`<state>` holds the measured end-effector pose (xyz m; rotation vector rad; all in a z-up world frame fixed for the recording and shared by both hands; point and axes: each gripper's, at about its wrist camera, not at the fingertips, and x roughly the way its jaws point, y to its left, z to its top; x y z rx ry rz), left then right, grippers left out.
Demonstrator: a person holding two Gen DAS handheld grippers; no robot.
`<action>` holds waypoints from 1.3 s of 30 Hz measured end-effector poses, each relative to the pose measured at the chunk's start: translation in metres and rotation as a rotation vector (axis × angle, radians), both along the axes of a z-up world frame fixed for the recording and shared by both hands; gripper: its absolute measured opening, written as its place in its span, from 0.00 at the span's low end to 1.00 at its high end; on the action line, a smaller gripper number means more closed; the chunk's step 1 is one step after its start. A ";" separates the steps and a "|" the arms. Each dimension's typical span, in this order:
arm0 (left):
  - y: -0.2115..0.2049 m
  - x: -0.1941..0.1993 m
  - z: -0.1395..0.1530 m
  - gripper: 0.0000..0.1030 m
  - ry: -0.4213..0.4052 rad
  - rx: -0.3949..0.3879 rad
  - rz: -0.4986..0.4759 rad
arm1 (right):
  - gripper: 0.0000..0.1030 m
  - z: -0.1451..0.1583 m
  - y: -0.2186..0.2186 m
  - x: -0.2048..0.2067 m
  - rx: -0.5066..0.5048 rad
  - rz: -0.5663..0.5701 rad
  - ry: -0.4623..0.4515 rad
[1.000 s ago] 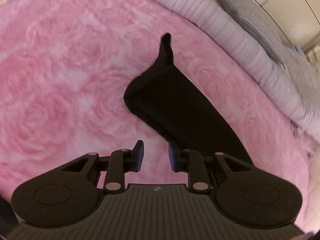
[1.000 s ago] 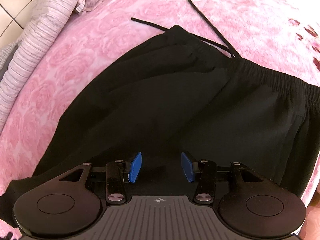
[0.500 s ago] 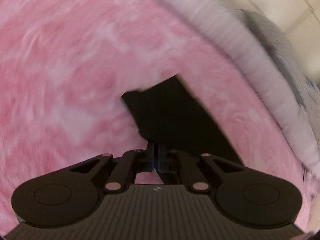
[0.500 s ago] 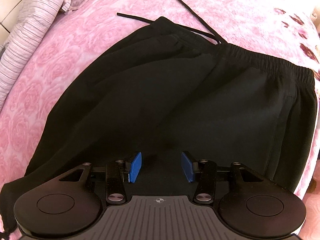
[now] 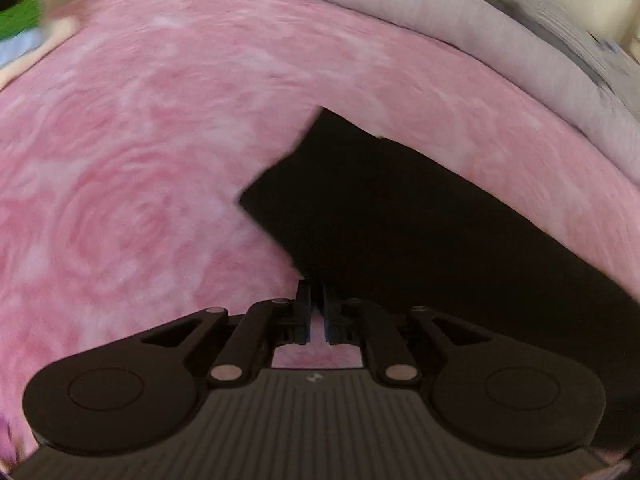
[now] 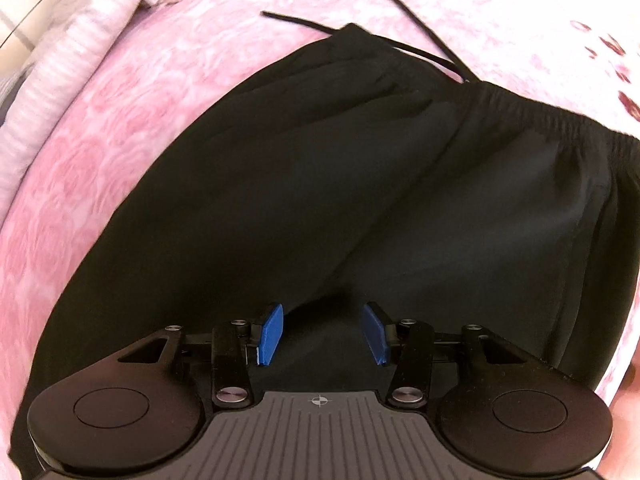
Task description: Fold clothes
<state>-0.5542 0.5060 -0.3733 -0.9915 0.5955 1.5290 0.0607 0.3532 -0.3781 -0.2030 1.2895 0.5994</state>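
Black trousers (image 6: 340,200) lie spread on a pink rose-patterned blanket (image 6: 120,128), with the elastic waistband at the far right and two drawstrings (image 6: 416,12) trailing beyond it. My right gripper (image 6: 322,330) is open, blue pads apart, low over the cloth. In the left wrist view a trouser leg end (image 5: 400,216) lies on the blanket (image 5: 140,160). My left gripper (image 5: 316,312) is shut on the leg's near hem corner.
A ridge of pale striped bedding (image 5: 500,52) runs along the far side of the blanket and shows at the left in the right wrist view (image 6: 52,68). A green and white object (image 5: 20,24) sits at the far left edge.
My left gripper closed from open onto the trouser leg's hem, and the leg end now lies flatter and wider. My right gripper stayed open, shifting slightly over the trousers.
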 end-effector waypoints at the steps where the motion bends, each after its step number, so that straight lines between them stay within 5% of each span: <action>1: -0.002 -0.001 0.004 0.11 0.005 0.006 0.031 | 0.47 0.000 -0.003 0.002 -0.009 0.023 -0.014; 5: -0.012 0.008 0.030 0.10 0.071 0.010 0.066 | 0.47 -0.002 -0.014 0.013 -0.041 0.105 -0.069; 9: -0.030 0.047 0.049 0.10 0.015 0.001 0.008 | 0.47 0.003 -0.022 0.037 -0.026 0.205 -0.124; 18: -0.077 0.237 0.054 0.10 -0.138 -0.068 -0.164 | 0.47 0.008 -0.024 0.152 0.018 0.344 -0.177; 25: -0.108 0.351 0.057 0.10 -0.220 -0.113 -0.168 | 0.47 -0.006 -0.022 0.252 0.085 0.303 -0.038; 29: -0.114 0.363 0.061 0.10 -0.217 -0.131 -0.134 | 0.47 -0.032 -0.011 0.266 0.031 0.288 -0.007; 34: -0.126 0.359 0.071 0.10 -0.174 -0.132 -0.065 | 0.46 -0.033 0.004 0.256 0.004 0.375 -0.194; 39: -0.134 0.355 0.072 0.10 -0.185 -0.137 -0.019 | 0.47 -0.039 0.020 0.257 0.018 0.454 -0.178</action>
